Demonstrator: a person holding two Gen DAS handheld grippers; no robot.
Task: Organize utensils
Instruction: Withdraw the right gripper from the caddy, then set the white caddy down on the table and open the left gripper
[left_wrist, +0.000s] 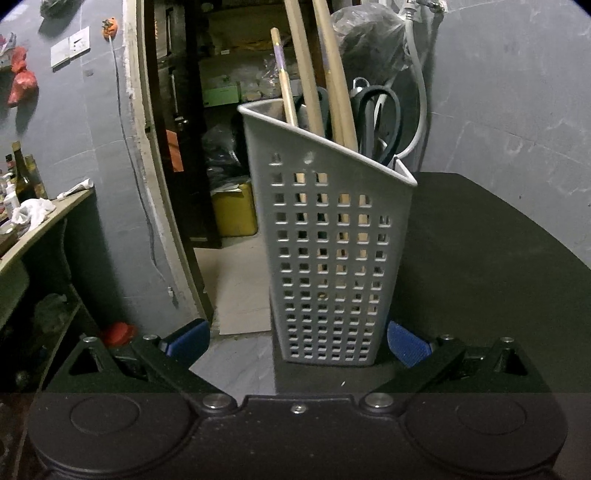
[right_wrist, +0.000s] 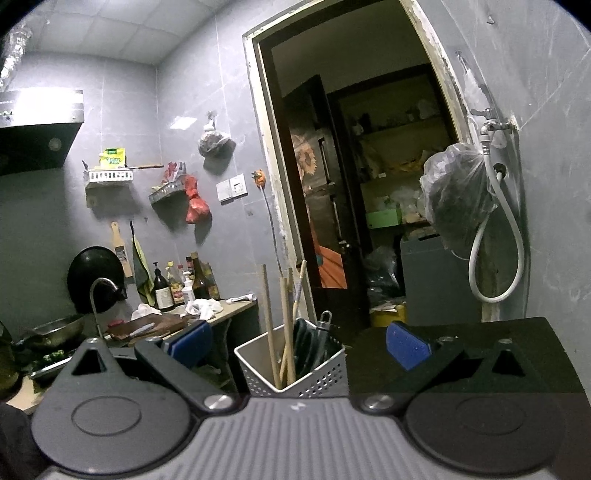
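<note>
Set on a dark table, near its left edge: one grey holder, tall, with a slanted rim and walls punched in rows of small square holes. Standing upright inside: four pale wooden sticks, one banded purple near its top; one pair of black-handled scissors; one metal loop beside the scissors. No readable writing on the holder or its contents.

Behind, a doorway into a dim storeroom, with one yellow bin on the floor. At left, a counter carrying a cluster of bottles, labels too small to read.

Left gripper: spread wide, blue pads flanking the holder's base, right pad just beside it, left pad clear of it, gripping nothing. Right gripper: likewise spread wide and empty, holder seen beyond and between its pads.
</note>
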